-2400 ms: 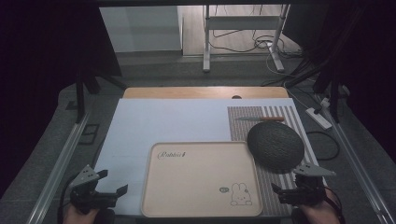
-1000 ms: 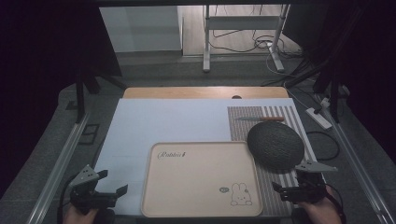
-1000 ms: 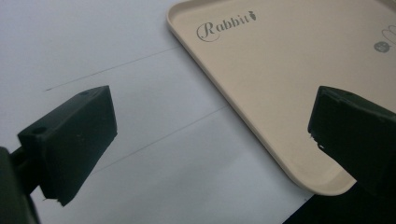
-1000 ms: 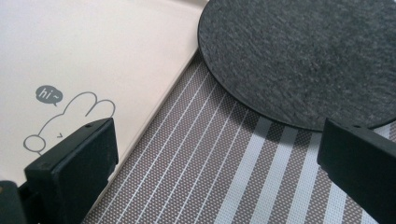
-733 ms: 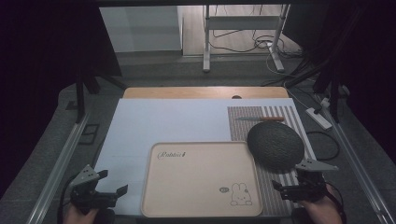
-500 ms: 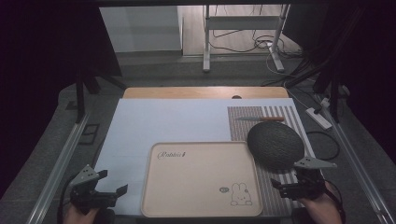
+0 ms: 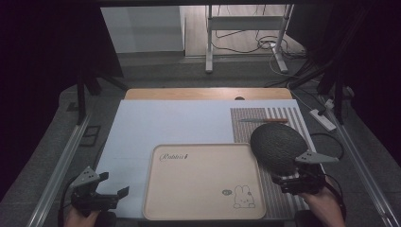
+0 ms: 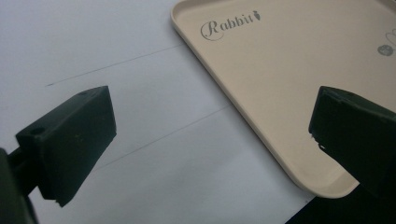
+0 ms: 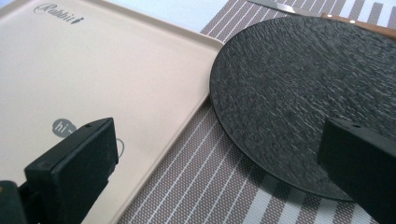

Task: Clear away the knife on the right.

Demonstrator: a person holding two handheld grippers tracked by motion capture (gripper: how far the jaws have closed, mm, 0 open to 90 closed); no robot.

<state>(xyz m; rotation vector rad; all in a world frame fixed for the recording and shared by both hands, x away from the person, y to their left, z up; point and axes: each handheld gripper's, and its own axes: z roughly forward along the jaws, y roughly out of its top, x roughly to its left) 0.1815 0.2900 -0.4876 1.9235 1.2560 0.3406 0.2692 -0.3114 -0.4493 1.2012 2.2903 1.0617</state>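
Both tongs spread and empty at the worktop's near edge.

Left tongs (image 7: 112, 196) at 7 o'clock, right tongs (image 7: 289, 182) at 5, flank the beige rabbit tray (image 7: 203, 182). The black textured plate (image 7: 278, 146), at 3 beside it, looks stiff, breakable; grip its rim. Knife (image 7: 265, 120) beyond.

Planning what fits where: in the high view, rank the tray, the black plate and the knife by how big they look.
1. Tray, clearly largest.
2. Black plate.
3. Knife, a thin sliver lying beyond the plate, farther from the camera, so it may look somewhat smaller than it is.
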